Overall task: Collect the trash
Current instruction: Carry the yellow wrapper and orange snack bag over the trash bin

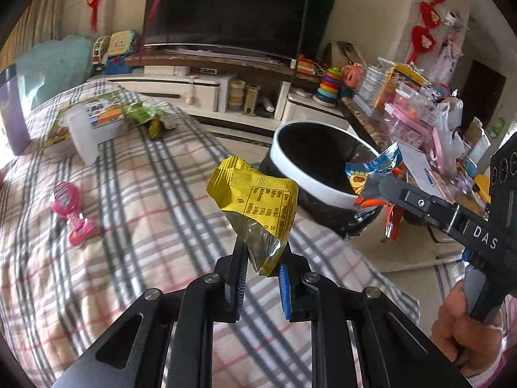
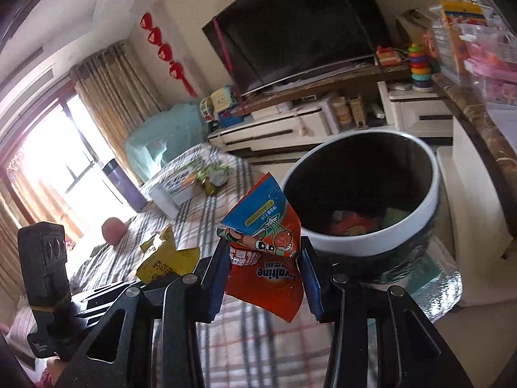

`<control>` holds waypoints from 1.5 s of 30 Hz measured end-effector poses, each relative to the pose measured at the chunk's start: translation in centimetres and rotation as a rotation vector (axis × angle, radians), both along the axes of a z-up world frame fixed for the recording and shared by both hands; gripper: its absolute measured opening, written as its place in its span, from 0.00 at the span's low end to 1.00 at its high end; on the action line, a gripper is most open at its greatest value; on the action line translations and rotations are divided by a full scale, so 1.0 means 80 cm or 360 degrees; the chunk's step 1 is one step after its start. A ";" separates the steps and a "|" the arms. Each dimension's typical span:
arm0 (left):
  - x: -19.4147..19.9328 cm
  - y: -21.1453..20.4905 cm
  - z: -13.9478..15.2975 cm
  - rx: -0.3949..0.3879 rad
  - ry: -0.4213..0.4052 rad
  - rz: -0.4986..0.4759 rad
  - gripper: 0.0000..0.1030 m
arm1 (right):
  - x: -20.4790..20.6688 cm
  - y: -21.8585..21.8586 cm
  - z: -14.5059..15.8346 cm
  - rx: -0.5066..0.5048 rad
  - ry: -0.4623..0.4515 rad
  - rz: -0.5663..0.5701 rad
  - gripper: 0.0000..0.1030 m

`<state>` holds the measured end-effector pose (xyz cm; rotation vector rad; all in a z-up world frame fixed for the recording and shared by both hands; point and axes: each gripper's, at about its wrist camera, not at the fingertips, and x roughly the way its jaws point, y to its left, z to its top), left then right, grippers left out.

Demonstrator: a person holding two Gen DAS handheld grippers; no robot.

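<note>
My left gripper is shut on a crumpled yellow snack wrapper, held up above the checked cloth. My right gripper is shut on an orange and blue drink sachet, which stands up between its blue pads. Just beyond both stands the black trash bin with a white rim; some wrappers lie in its bottom. In the left wrist view the bin is ahead to the right, with my right gripper and its sachet at the rim. The yellow wrapper also shows at the left of the right wrist view.
On the checked cloth lie a pink toy, a white box with a carton and green wrappers. A TV on a low white cabinet stands behind. A cluttered counter runs along the right.
</note>
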<state>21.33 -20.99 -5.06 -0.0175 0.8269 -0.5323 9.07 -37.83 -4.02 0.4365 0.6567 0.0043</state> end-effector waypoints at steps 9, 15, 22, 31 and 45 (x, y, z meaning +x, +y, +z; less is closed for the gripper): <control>0.017 -0.026 0.003 -0.0008 0.0001 -0.0052 0.15 | -0.008 -0.042 0.006 -0.0006 -0.0012 -0.0117 0.41; 0.032 -0.052 0.006 -0.0012 0.0007 -0.0092 0.16 | -0.003 -0.060 0.006 -0.0002 -0.0011 -0.0151 0.41; 0.053 -0.077 0.006 -0.0014 0.0014 -0.0120 0.16 | 0.006 -0.075 0.003 -0.0007 0.0010 -0.0181 0.41; 0.077 -0.109 0.005 -0.0010 0.0023 -0.0149 0.16 | 0.017 -0.093 -0.004 -0.0013 0.0054 -0.0199 0.41; 0.110 -0.139 0.001 0.0008 0.0034 -0.0160 0.16 | 0.035 -0.116 -0.002 -0.0036 0.0092 -0.0199 0.41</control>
